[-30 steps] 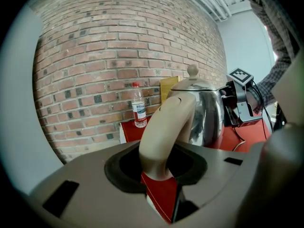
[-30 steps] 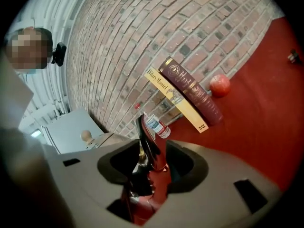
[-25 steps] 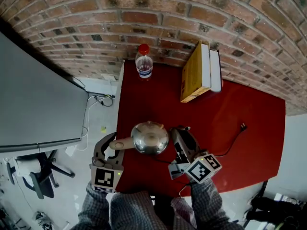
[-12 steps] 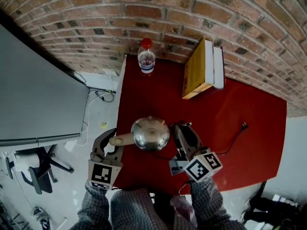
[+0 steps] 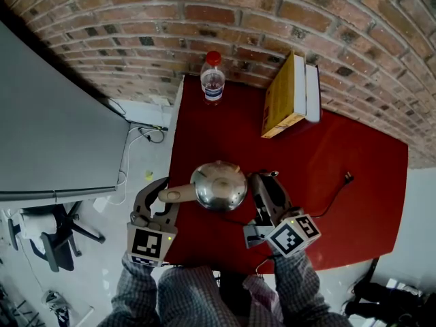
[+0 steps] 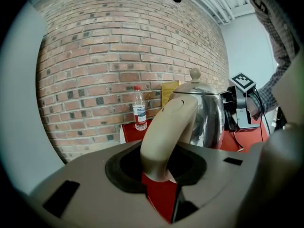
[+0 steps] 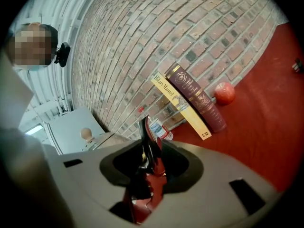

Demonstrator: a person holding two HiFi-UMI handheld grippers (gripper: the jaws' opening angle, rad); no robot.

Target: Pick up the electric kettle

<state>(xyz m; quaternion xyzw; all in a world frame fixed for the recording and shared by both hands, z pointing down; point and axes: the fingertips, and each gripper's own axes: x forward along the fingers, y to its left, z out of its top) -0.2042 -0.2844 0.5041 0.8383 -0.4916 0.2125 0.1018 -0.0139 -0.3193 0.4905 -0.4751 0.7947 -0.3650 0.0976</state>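
**Kettle Lift: Grip Status and Handling**

The left hand-held gripper (image 5: 163, 195) is clamped on the kettle's beige handle (image 6: 166, 132). The right hand-held gripper (image 5: 263, 178) has just been closing its jaws. A thin dark part, apparently the spout (image 7: 147, 151), is pinched between them.

The electric kettle (image 5: 219, 185) is near the front edge of the red counter (image 5: 327, 169); whether its base is clear cannot be told.

Expect a rigid, polished steel body, slippery under the pads and heavy if filled. Carry the load at the handle.

Count: two hand-held grippers, one kettle, one bottle (image 5: 213, 77), two books (image 5: 289, 94), one apple (image 7: 224, 92), one cord (image 5: 328, 205).
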